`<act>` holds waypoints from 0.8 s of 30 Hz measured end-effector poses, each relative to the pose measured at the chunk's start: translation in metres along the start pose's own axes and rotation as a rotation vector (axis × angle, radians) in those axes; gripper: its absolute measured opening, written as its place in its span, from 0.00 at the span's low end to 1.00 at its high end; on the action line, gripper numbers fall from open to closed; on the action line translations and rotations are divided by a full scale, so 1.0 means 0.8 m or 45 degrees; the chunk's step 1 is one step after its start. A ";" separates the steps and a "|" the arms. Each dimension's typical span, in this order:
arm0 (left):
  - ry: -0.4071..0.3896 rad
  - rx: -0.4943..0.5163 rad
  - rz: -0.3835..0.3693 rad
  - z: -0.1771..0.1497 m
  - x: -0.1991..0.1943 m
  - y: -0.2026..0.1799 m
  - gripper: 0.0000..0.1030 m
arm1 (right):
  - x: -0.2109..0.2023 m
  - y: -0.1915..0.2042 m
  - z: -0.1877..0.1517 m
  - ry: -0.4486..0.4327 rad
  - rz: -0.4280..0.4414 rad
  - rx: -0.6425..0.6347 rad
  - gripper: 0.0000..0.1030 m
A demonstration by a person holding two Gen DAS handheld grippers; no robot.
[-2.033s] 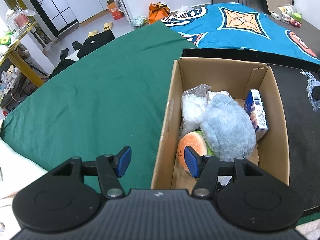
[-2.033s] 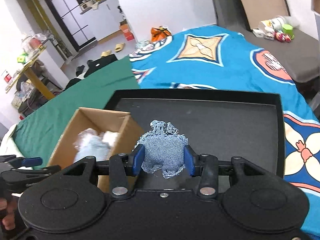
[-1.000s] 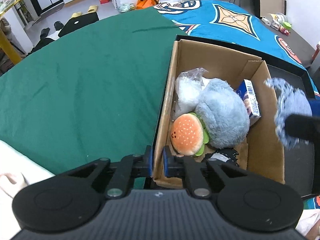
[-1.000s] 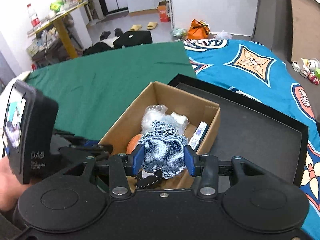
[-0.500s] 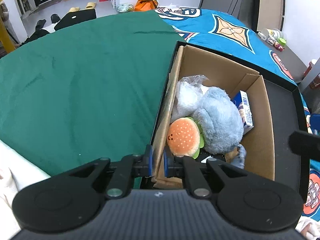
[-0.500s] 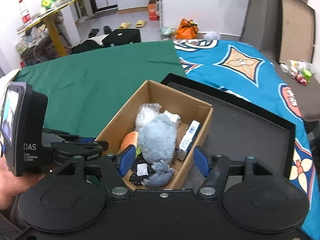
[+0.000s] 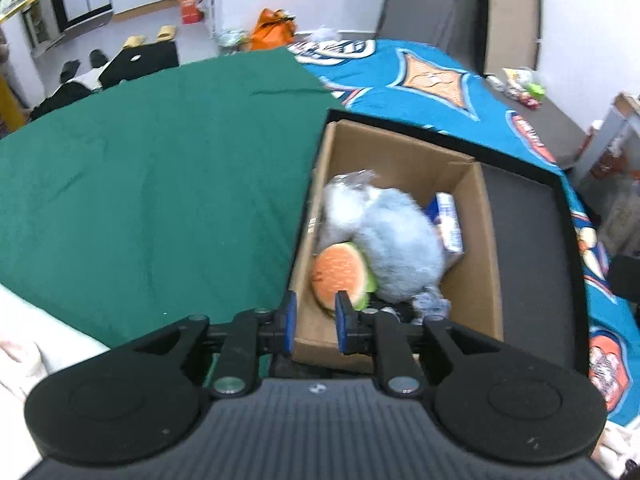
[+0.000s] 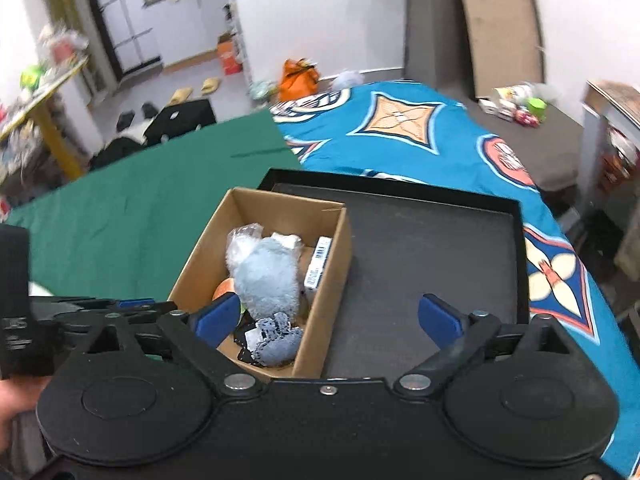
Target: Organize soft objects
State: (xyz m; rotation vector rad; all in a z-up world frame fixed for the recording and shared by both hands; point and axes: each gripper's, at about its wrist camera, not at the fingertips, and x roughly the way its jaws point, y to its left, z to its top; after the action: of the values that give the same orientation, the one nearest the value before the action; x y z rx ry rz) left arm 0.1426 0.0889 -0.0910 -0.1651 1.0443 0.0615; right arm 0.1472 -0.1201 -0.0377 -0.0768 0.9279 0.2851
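A cardboard box (image 7: 486,240) (image 8: 332,264) stands in the left end of a black tray (image 8: 420,264). In it lie a grey-blue plush (image 7: 400,248) (image 8: 268,276), an orange burger toy (image 7: 340,272), a clear bag (image 7: 344,200), a small blue-white carton (image 7: 450,224) (image 8: 318,262) and a denim pouch (image 8: 278,340). My left gripper (image 7: 315,322) is open a little, its jaws astride the box's near left corner. My right gripper (image 8: 327,318) is wide open and empty, above the box's near right wall.
The tray (image 7: 532,264) rests on a bed with a green sheet (image 7: 152,184) on the left and a blue patterned cover (image 8: 400,128) on the right. The floor beyond holds an orange bag (image 8: 298,76), slippers and dark clothes.
My right gripper has dropped the denim pouch into the box and opened wide. My left gripper, which had clamped the box's near wall, has now opened slightly. Both views have pulled back a little.
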 end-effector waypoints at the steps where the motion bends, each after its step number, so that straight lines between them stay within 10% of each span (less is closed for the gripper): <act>1: -0.018 0.010 -0.004 0.001 -0.009 -0.003 0.27 | -0.003 -0.004 -0.002 -0.009 -0.004 0.023 0.94; 7: -0.109 0.046 -0.031 0.003 -0.060 -0.020 0.57 | -0.021 -0.031 -0.023 -0.049 -0.012 0.129 0.96; 24: -0.206 0.138 -0.045 -0.019 -0.144 -0.057 0.72 | -0.095 -0.068 -0.060 -0.187 0.041 0.275 1.00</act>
State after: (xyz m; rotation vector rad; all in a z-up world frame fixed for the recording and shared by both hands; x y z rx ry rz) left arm 0.0778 0.0449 0.0060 -0.0791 0.8808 -0.0137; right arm 0.0820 -0.1970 -0.0086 0.1564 0.8096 0.2156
